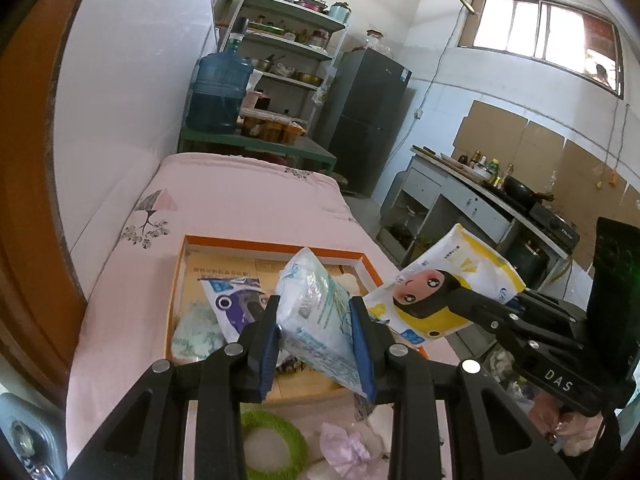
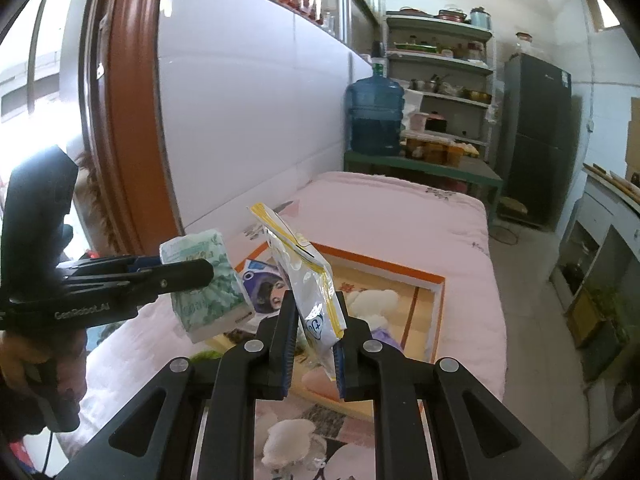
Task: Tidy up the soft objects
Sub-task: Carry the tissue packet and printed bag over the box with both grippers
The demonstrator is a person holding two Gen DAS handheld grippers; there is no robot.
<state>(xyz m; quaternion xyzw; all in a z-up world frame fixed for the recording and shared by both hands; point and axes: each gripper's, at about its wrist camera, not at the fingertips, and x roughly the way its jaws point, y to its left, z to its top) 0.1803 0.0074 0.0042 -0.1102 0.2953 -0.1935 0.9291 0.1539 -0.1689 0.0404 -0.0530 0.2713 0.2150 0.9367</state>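
Left hand-held gripper (image 1: 316,340): its blue pads are closed on a pale blue-and-white tissue pack (image 1: 316,312), which is held tilted above the orange-rimmed box (image 1: 276,246). Right hand-held gripper (image 2: 314,344): clamped shut on a white-and-yellow cartoon-printed packet (image 2: 304,276), likewise raised over the box. The box is seen resting on the pink bed (image 1: 240,196); a purple-printed packet (image 1: 236,304) is contained in it. A green ring (image 1: 272,444) is seen on the bed in front of the box.

Tissue pack (image 1: 316,316): glossy crinkled plastic film. Yellow-white pouch (image 2: 308,280): shiny plastic, smooth. Bed cover (image 1: 240,200): matt pink quilted cloth. Orange-rimmed box (image 1: 276,246): matt cardboard. Gripper arms: matt black plastic, metal pins.
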